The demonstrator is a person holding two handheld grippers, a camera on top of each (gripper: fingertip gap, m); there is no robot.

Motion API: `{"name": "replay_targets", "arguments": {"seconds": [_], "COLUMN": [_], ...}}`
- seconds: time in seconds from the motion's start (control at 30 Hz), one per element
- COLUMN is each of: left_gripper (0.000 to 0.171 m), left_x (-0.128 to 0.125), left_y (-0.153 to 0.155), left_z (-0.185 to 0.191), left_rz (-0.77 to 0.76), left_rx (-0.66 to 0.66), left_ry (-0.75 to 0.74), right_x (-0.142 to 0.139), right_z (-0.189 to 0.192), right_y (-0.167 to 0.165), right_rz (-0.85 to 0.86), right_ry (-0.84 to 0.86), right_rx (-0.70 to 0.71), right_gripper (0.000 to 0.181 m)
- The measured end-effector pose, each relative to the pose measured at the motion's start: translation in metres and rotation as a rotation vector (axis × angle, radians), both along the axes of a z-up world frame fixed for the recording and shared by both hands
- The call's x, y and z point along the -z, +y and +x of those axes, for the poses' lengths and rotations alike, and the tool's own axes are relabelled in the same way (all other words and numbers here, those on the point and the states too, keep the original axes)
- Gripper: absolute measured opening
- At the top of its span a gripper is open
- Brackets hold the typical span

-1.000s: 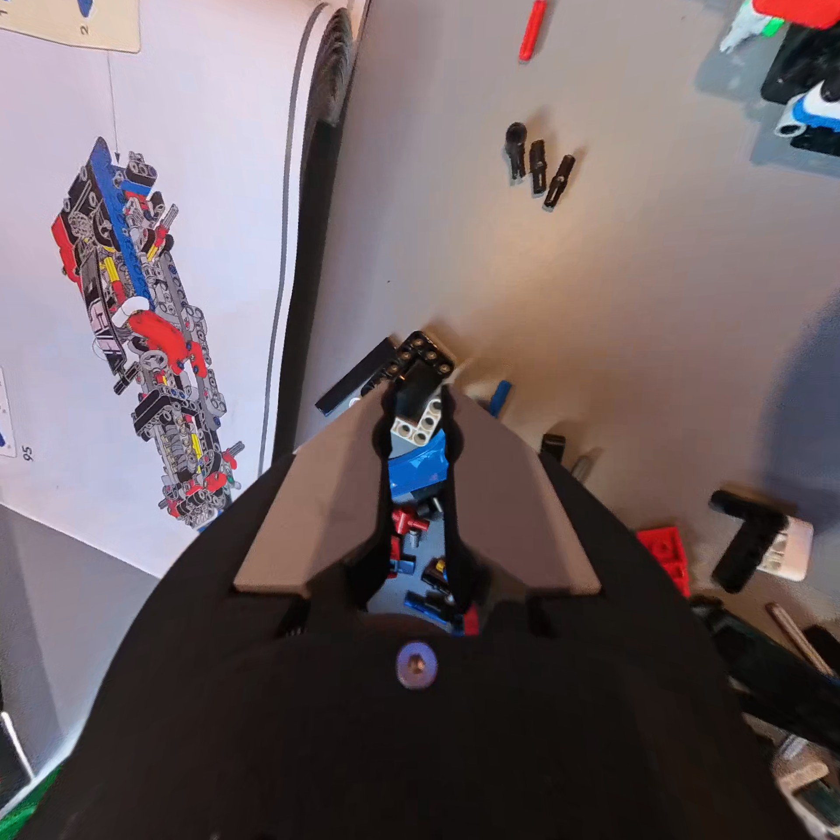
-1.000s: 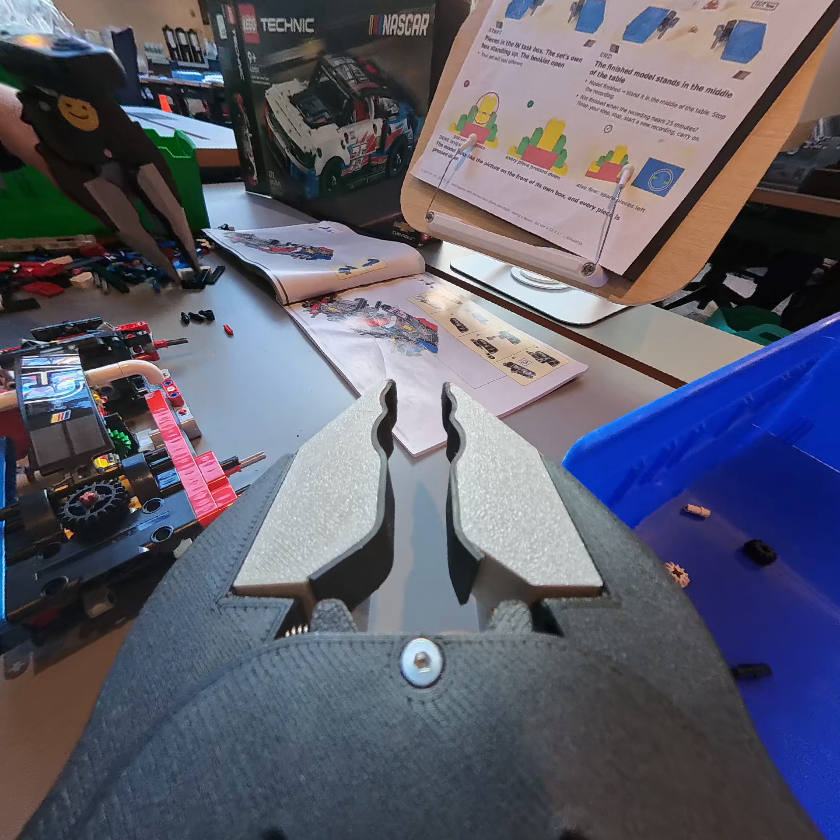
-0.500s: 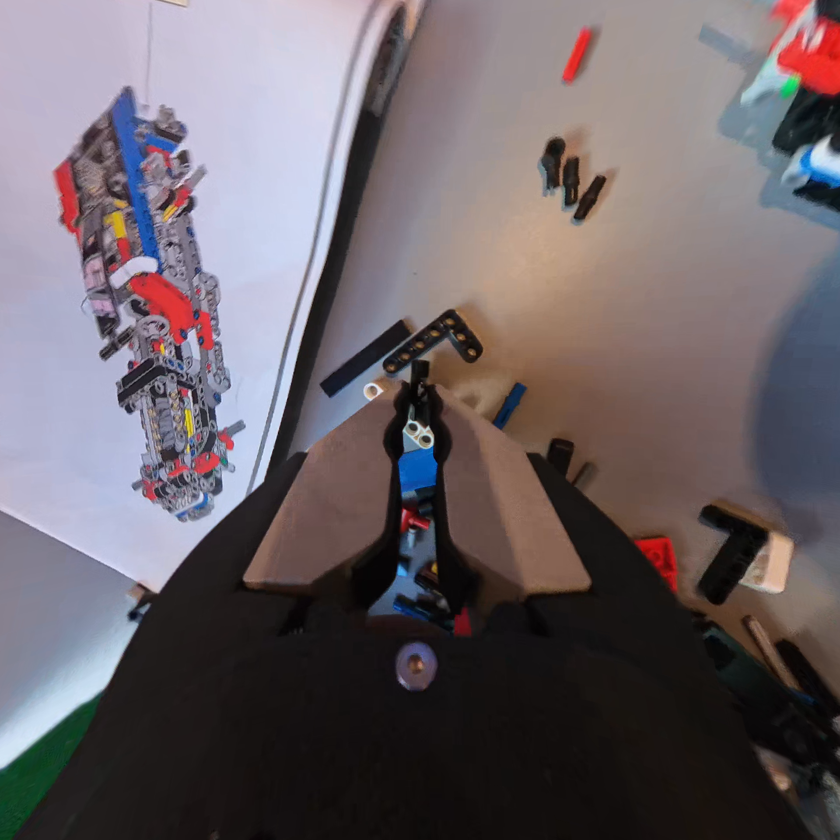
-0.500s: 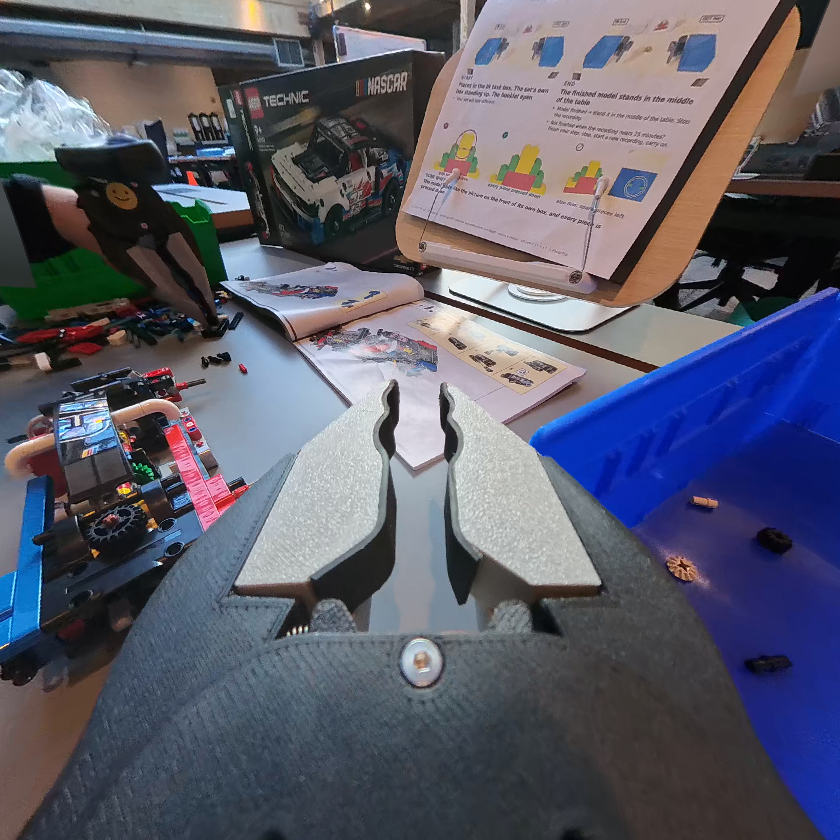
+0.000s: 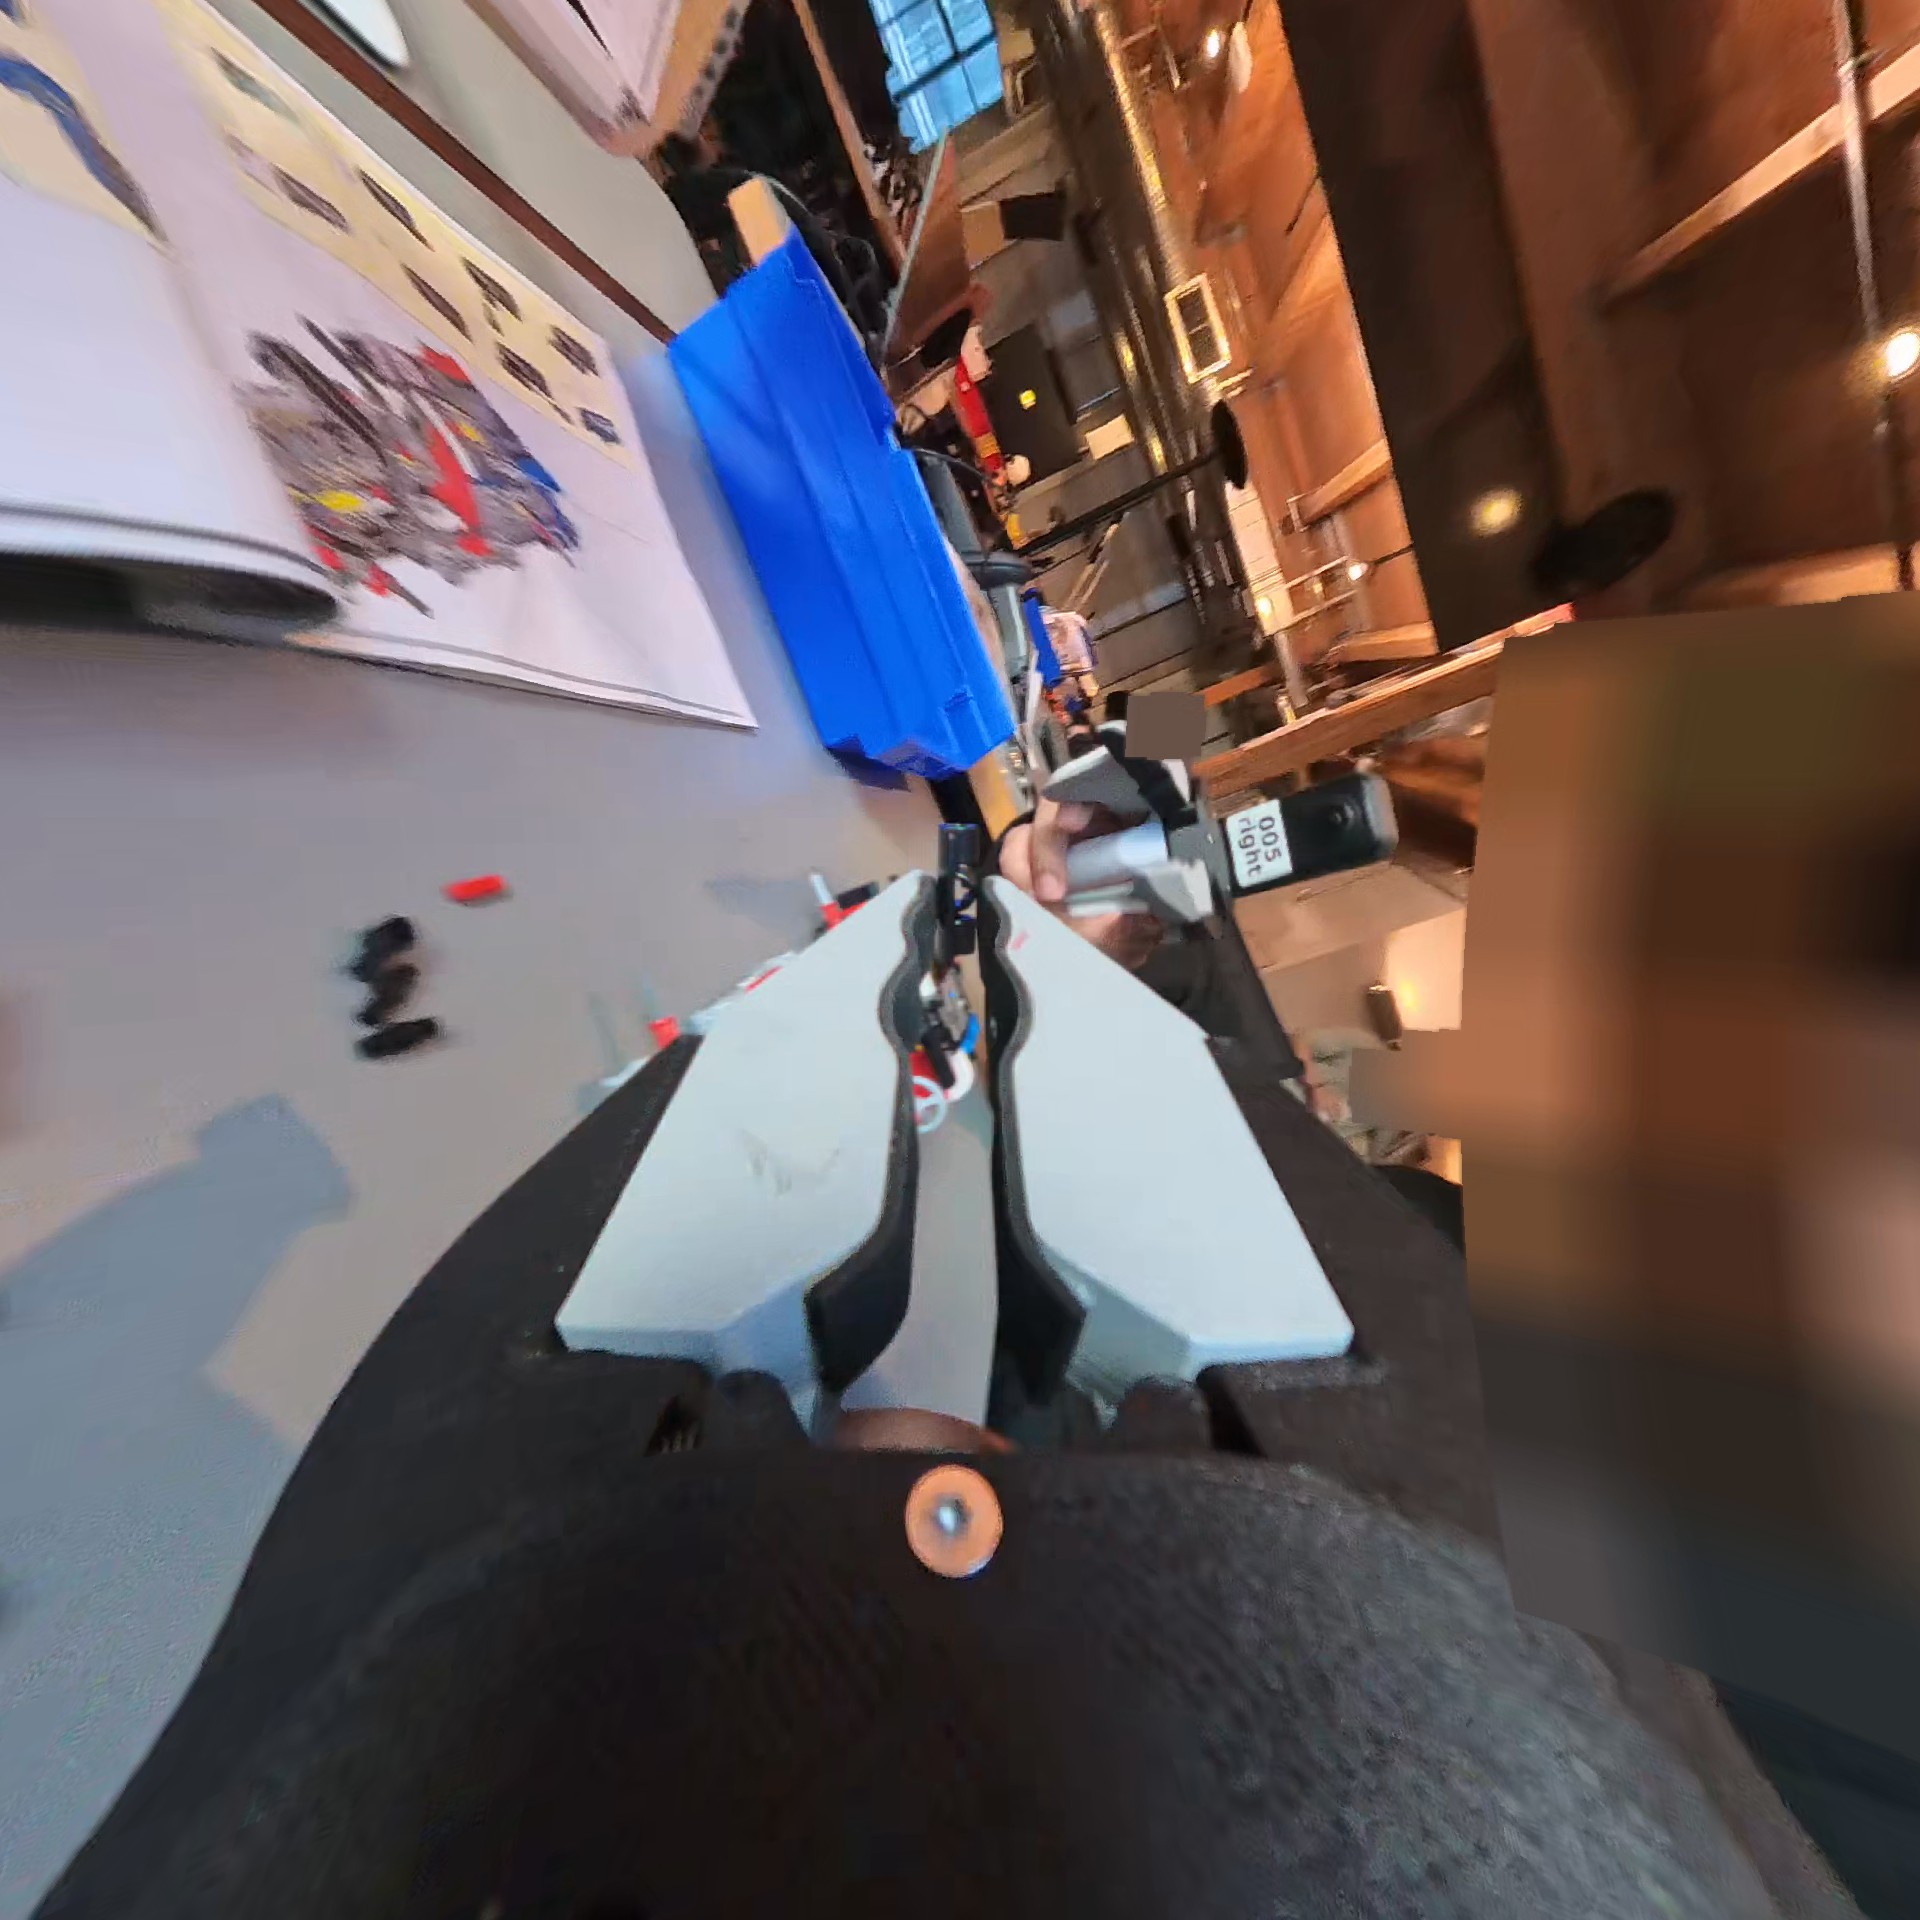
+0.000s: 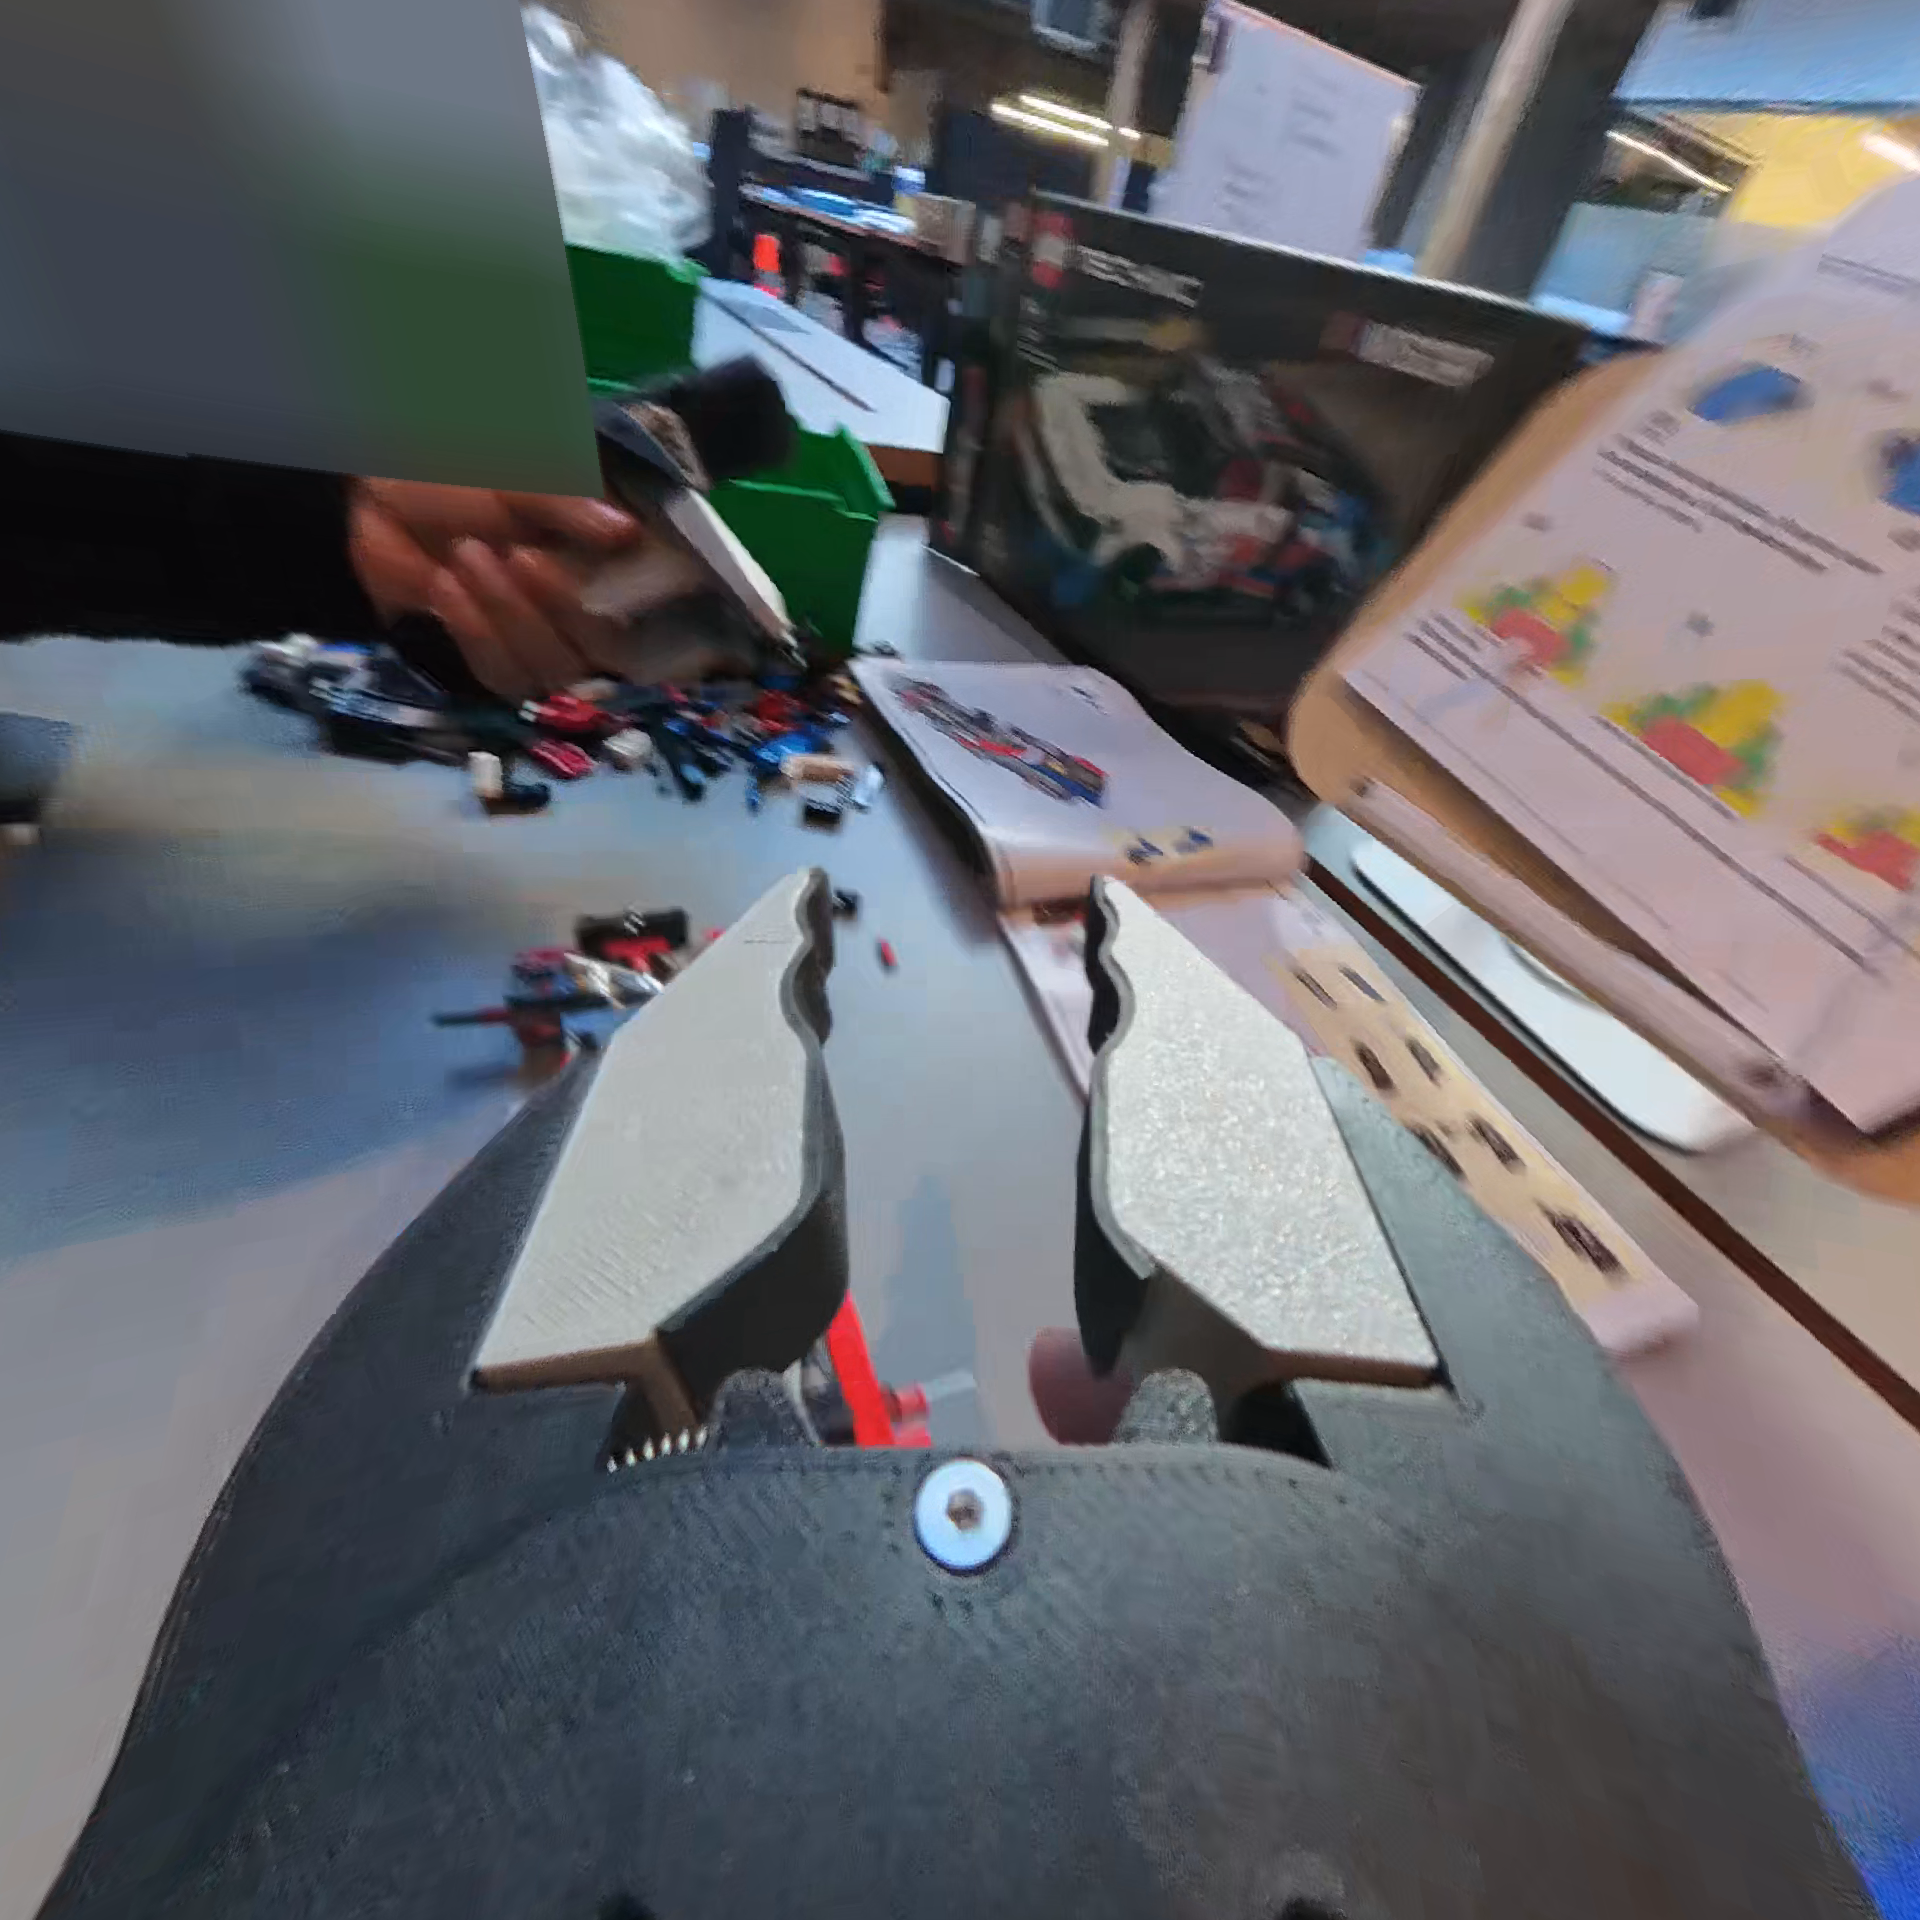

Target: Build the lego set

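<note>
Left gripper (image 5: 958, 902) is pinched nearly closed on a small black piece (image 5: 957, 844), tip poking out above the grey table (image 5: 312, 831). Beside it lie three black pins (image 5: 387, 987) and the open instruction booklet (image 5: 343, 457). Right gripper (image 6: 958, 940) gapes wide, empty, loose bricks (image 6: 675, 732) scattered well beyond it.
</note>
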State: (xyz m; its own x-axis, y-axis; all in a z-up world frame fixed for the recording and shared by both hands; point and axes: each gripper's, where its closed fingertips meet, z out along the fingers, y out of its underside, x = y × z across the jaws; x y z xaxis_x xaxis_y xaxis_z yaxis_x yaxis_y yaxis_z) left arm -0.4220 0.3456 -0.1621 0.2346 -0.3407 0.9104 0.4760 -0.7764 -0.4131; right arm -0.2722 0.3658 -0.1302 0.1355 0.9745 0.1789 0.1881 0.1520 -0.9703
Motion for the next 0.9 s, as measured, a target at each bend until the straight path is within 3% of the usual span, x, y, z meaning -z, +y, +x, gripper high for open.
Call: {"name": "replay_targets", "arguments": {"seconds": [0.17, 0.3, 0.4, 0.53, 0.7, 0.9], "left_gripper": [0.004, 0.004, 0.004, 0.004, 0.004, 0.004], "left_x": [-0.016, -0.008, -0.005, 0.009, -0.003, 0.004], "left_y": [-0.013, -0.023, -0.024, -0.011, -0.018, -0.022], "left_z": [0.056, 0.097, 0.108, 0.103, 0.105, 0.099], "left_rz": [0.013, 0.035, 0.078, 0.238, 0.448, 0.502], "left_rx": [0.03, 0.089, 0.097, 0.022, 0.019, 0.002], "left_ry": [-0.116, -0.134, -0.166, 0.017, 0.03, 0.069], "right_x": [-0.001, 0.019, 0.026, 0.031, 0.022, 0.01], "right_z": [-0.053, -0.064, -0.054, -0.028, -0.002, 0.017], "right_y": [-0.038, -0.045, -0.044, -0.027, 0.007, 0.028], "right_rz": [0.08, 0.16, 0.206, 0.204, 0.118, 0.039], "right_ry": [-0.131, -0.241, -0.246, -0.204, -0.076, 0.056], "right_rx": [-0.125, -0.122, -0.118, -0.094, -0.06, -0.023], "right_gripper": [0.056, 0.052, 0.046, 0.043, 0.039, 0.037]}}
